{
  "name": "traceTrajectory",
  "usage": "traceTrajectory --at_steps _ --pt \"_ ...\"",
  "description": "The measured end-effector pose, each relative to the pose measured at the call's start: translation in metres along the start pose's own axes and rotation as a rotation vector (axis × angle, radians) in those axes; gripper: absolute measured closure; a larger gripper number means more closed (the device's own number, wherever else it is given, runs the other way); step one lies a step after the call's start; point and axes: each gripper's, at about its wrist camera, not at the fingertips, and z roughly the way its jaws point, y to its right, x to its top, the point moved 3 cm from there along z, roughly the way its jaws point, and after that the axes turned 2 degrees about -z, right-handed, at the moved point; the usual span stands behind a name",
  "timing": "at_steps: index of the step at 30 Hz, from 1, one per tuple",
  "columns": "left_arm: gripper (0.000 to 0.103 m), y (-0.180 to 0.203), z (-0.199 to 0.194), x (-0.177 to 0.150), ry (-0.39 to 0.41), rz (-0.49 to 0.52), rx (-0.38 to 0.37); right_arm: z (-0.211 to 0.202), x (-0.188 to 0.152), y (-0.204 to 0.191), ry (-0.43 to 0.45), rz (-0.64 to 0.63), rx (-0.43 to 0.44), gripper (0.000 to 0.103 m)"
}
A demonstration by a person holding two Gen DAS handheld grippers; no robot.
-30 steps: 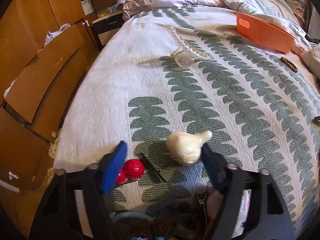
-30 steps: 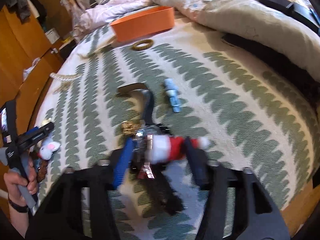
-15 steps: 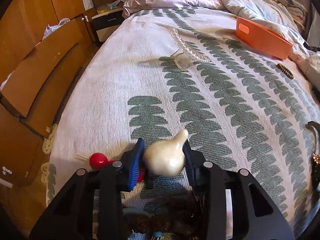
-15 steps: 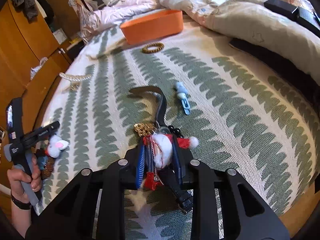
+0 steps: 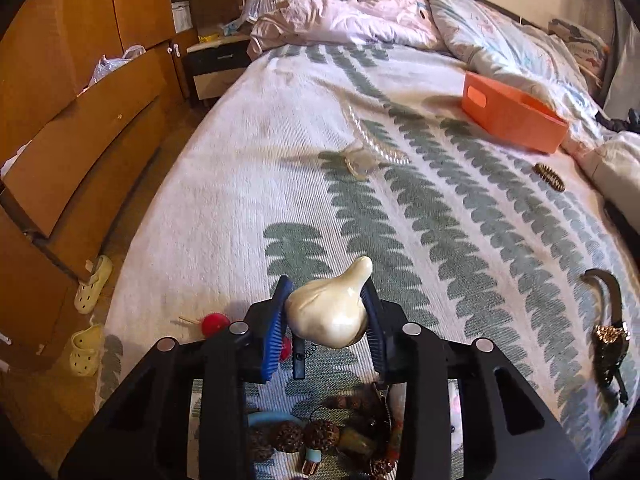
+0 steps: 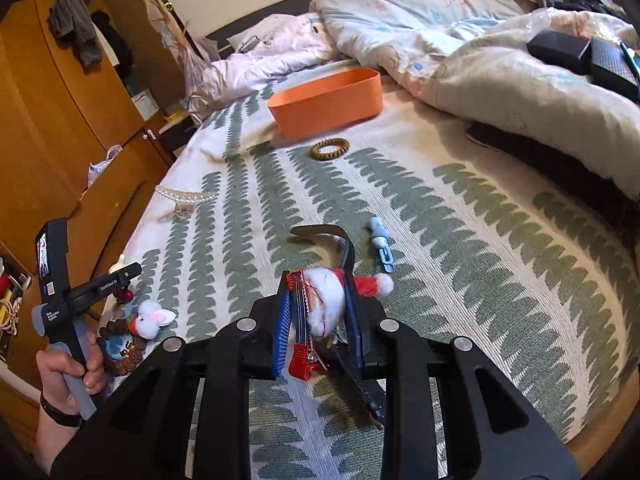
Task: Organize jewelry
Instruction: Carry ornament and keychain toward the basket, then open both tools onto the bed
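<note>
Both claws have just gone from reaching to carrying. One second ago the left claw stood wide around the cream pearly hair clip lying on the bed; half a second ago its blue pads had closed on it, and now the clip sits pinched between them and raised off the bedspread, its narrow tip pointing up and to the right, with the clip's black spring end hanging below. The red bobble tie that lay beside it has stayed on the bed, just left of the claw. The right claw followed the same course: open over the Santa hair clip a second ago, then shut on it, and now holding it clear of the black watch it had been resting against. Its red clip end hangs down between the pads and the white pompom pokes out to the right. For the task, this suggests that two pieces are secured at once and the next stage is probably transport to the orange bin, which sits well apart at the far end of the bed; its inside is not visible. Much remains loose: the pearl strand, the coil hair tie, the blue clip and the small heap with the plush bunny near the bed's edge.
</note>
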Motion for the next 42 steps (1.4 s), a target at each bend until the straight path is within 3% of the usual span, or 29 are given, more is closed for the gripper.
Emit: traceTrajectory --at_steps 10,19,29,42 --pt "0.067 -0.007 -0.018 0.019 0.073 -0.025 0.007 -0.006 0.024 -0.020 0.065 -0.053 0.029 0.078" --pt "0.067 -0.016 -0.023 0.049 0.125 -0.020 0.063 0.014 0.081 -0.032 0.072 -0.088 0.030 0.078" --pt "0.067 -0.010 0.005 0.090 0.125 -0.023 0.096 0.075 0.152 -0.019 0.059 -0.087 -0.049 0.078" --pt "0.067 -0.005 0.051 0.109 0.087 0.017 0.139 0.179 0.172 -0.006 -0.081 -0.112 -0.095 0.078"
